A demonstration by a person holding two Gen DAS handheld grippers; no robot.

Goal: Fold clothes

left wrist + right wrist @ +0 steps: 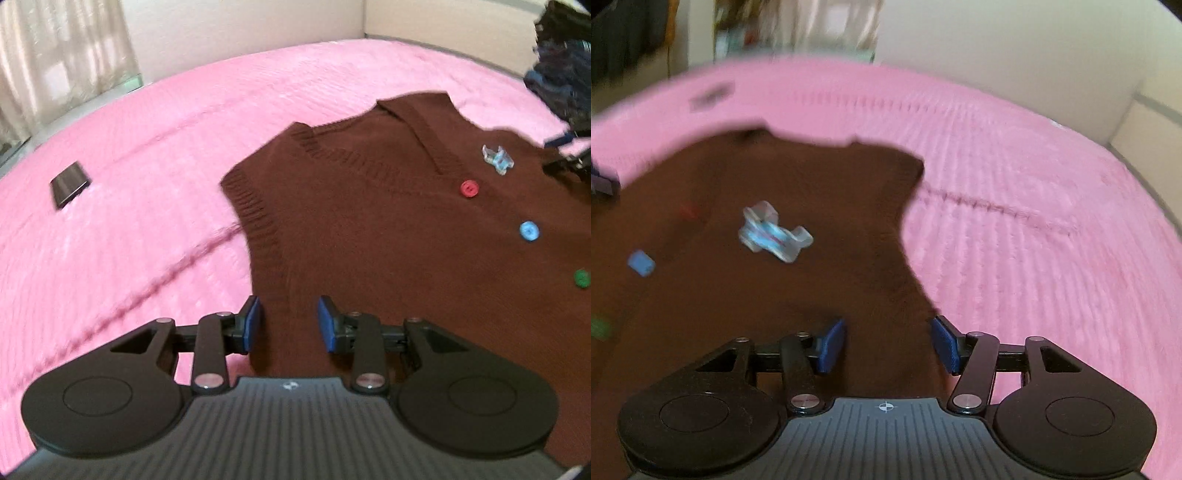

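Note:
A brown knit vest point(388, 221) lies flat on a pink bedspread point(129, 221), front up, with a V-neck, a pale blue patch point(498, 159) and red point(469, 189), blue point(529, 231) and green point(581, 278) buttons. My left gripper point(290, 323) is open, its jaws set either side of the vest's left side edge below the armhole. My right gripper point(890, 345) is open over the vest's point(775, 295) right side edge below the other armhole. The right wrist view is blurred; the patch point(774, 234) shows there. The right gripper also shows at the left wrist view's right edge point(569, 151).
A small dark flat object point(70, 184) lies on the bedspread to the left. The pink bedspread point(1034, 221) spreads on all sides of the vest. Cream walls point(258, 29) stand behind the bed, a curtain point(55, 55) at far left. Dark patterned clothing point(565, 62) shows at top right.

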